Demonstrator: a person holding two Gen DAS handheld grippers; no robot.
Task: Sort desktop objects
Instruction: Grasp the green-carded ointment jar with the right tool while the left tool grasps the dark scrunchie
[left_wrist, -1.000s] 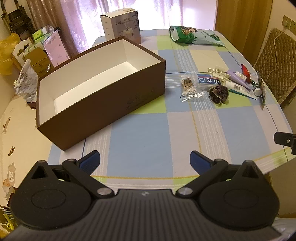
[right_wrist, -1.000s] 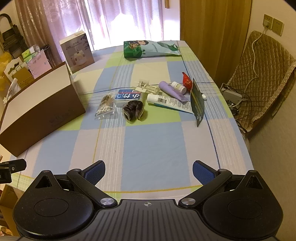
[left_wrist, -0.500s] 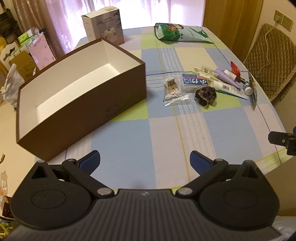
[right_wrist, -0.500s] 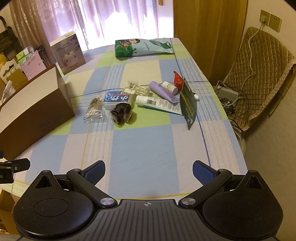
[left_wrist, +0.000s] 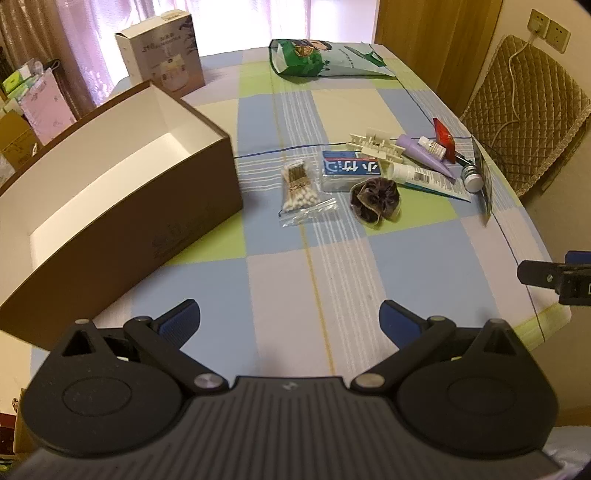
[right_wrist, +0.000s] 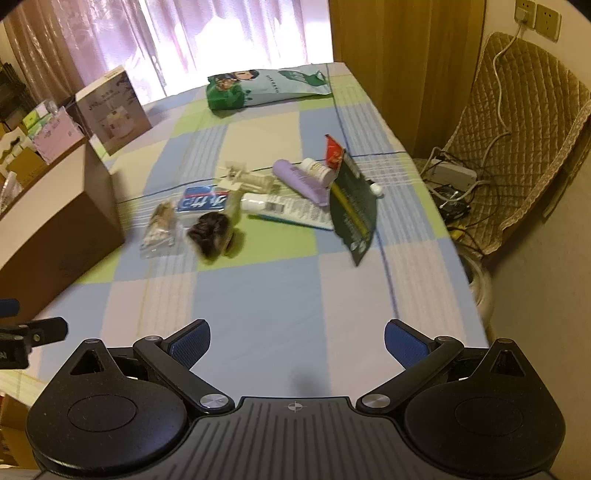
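An open brown box (left_wrist: 110, 206) with a white inside stands on the left of the checked tablecloth. To its right lies a cluster: a bag of cotton swabs (left_wrist: 301, 192), a blue tissue pack (left_wrist: 349, 171), a dark scrunchie (left_wrist: 375, 197), a white tube (left_wrist: 424, 179), a purple tube (left_wrist: 424, 153), a white clip rack (left_wrist: 376, 146) and a dark green packet (right_wrist: 352, 210). My left gripper (left_wrist: 290, 319) is open over the near table edge, empty. My right gripper (right_wrist: 297, 343) is open too, empty, near the front right edge.
A white product carton (left_wrist: 162, 55) and a green snack bag (left_wrist: 314, 59) sit at the far end of the table. A quilted chair (right_wrist: 517, 147) with cables stands to the right. Bags and boxes crowd the floor at left (left_wrist: 33, 107).
Both grippers have moved forward over the table toward the cluster of items, which looks larger and closer. Both stay open and empty. The right wrist view is blurred by motion.
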